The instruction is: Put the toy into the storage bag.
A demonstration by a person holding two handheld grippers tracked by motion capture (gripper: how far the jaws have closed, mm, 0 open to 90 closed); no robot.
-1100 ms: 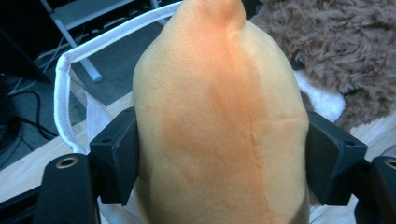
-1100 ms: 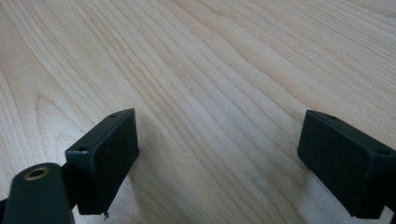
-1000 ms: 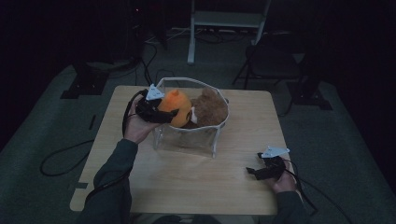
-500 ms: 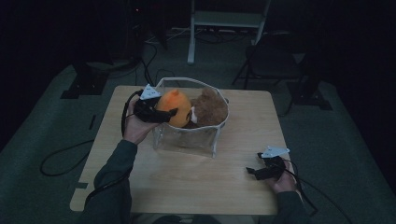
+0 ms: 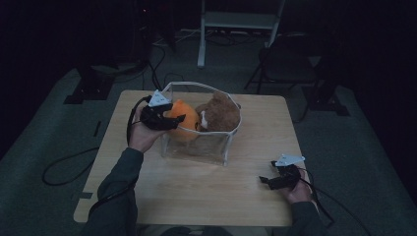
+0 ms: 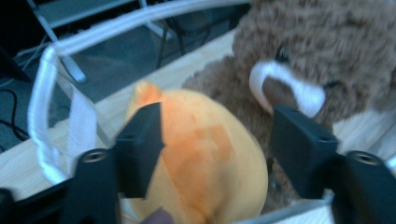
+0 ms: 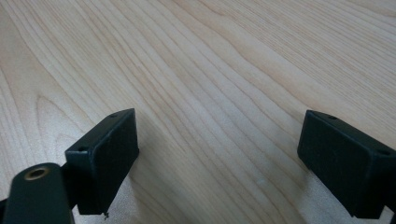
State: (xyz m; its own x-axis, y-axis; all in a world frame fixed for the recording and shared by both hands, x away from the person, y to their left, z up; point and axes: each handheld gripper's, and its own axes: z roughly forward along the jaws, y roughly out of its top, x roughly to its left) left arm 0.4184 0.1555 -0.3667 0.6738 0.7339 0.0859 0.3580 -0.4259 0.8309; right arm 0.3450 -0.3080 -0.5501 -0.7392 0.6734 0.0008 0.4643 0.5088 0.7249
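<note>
The left gripper (image 5: 169,119) reaches in over the left rim of the clear bin (image 5: 196,147), and its jaws have just been closing around the orange plush toy (image 5: 186,120). In the left gripper view the gripper (image 6: 217,144) has the orange plush toy (image 6: 205,163) between its two black jaws: the left jaw lies against the toy's side, while the right jaw stands just beside the toy's other flank, against the brown fur behind it, so I cannot tell for certain that both pads already press on it. The toy sits inside the bin, on its left side, touching the brown teddy bear (image 6: 327,51), whose white muzzle shows just above the right jaw. The white edging of the bin (image 6: 51,116) runs up the left of that view and across the top.

From above, the brown teddy bear (image 5: 221,113) fills the right half of the bin, and the bin stands on the far middle of the wooden table (image 5: 196,196). The person's left hand (image 5: 142,135) holds the gripper from the bin's left.

The right gripper (image 5: 270,182) rests near the table's front right corner, well apart from the bin. In its own view the right gripper (image 7: 217,154) has its jaws spread wide with bare wood (image 7: 210,70) between them, holding nothing
</note>
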